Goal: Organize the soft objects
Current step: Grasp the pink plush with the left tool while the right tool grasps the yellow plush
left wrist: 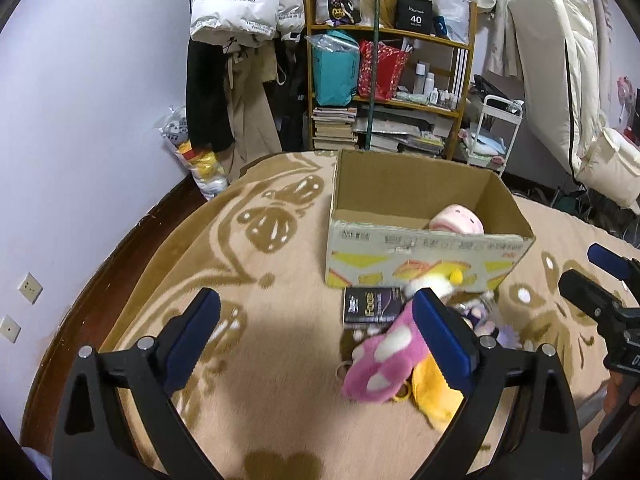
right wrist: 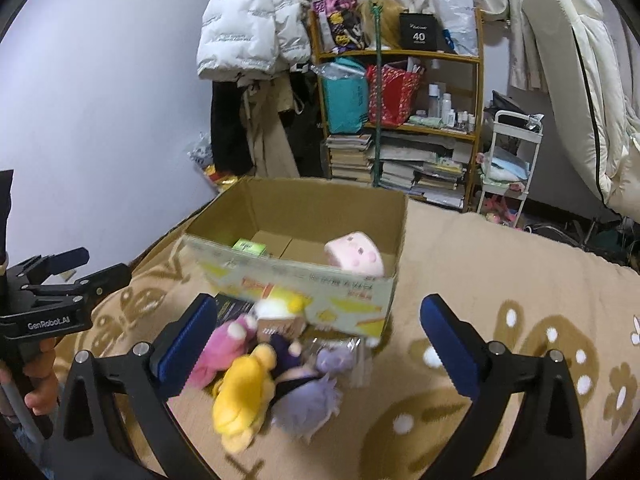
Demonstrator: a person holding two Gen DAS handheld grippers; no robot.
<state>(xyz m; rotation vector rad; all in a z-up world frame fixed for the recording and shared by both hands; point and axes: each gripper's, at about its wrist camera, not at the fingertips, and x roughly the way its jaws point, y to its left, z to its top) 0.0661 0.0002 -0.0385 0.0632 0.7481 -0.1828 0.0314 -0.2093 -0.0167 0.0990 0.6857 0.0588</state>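
I'm seeing both claws hanging over the patterned blanket (left wrist: 280, 360) on the bed; left claw (left wrist: 316, 340) is standing wide open with nothing between its blue pads, right claw (right wrist: 320, 344) likewise spread to its widest and gripping nothing; the toy pile is only showing through the gap below it, not touched.

Cardboard box (left wrist: 420, 248) is sitting open-topped on the blanket ahead of both claws; a pink plush (right wrist: 356, 258) is lying inside against the near right wall, and a small green box (right wrist: 250, 246) is resting inside near the left corner.

Remaining soft objects are heaped on the blanket just in front of the box's near wall: pink paw plush (left wrist: 380, 360) is lying beside the left claw's right finger; yellow plush (right wrist: 244, 392) is lying at the front of the heap, with a purple fuzzy plush (right wrist: 308, 404) touching its right side; a white and yellow plush (right wrist: 280, 306) is leaning against the box wall; all blurred, so I can't tell finer detail.

A black packet (left wrist: 372, 304) is lying flat on the blanket, touching the box's near wall.

Right claw's frame is showing at the right edge of the left view, hand (right wrist: 40, 380) holding the left handle in the right view.
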